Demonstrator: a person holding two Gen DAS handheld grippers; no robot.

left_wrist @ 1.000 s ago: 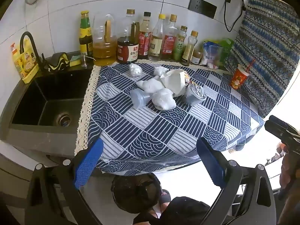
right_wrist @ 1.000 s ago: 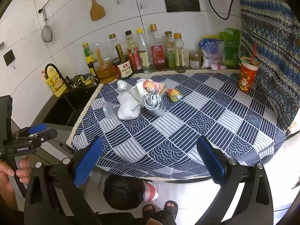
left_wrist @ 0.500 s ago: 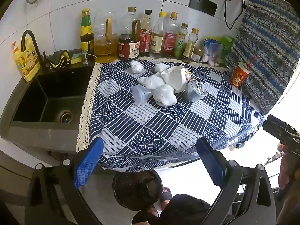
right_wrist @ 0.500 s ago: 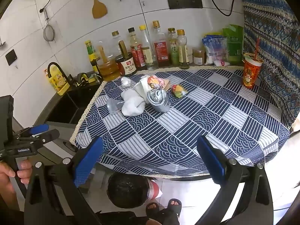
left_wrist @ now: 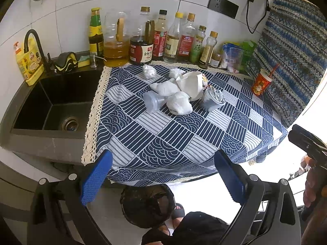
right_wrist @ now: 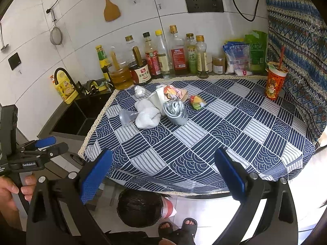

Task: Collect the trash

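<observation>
A heap of trash lies mid-table on the blue patterned cloth [left_wrist: 163, 138]: crumpled white tissues [left_wrist: 178, 105] [right_wrist: 147, 117], a clear plastic cup on its side [left_wrist: 152, 102], a white paper bag [left_wrist: 192, 86], a grey crushed cup [left_wrist: 212, 102] [right_wrist: 175, 112], a colourful wrapper [right_wrist: 197, 101]. A bin lined with a black bag [left_wrist: 147, 204] [right_wrist: 139, 208] stands on the floor below the table's front edge. My left gripper [left_wrist: 161, 178] and right gripper [right_wrist: 161, 176] both hang open and empty in front of the table, well short of the trash.
A black sink [left_wrist: 53, 106] with a tap lies left of the cloth. Sauce and oil bottles [left_wrist: 163, 38] line the back wall. A red paper cup with a straw [right_wrist: 274, 81] stands at the far right. The person's sandalled feet [right_wrist: 177, 227] are by the bin.
Both grippers have drawn back and risen slightly, so the table looks a little farther off. Both stay open, and the trash has not moved.
</observation>
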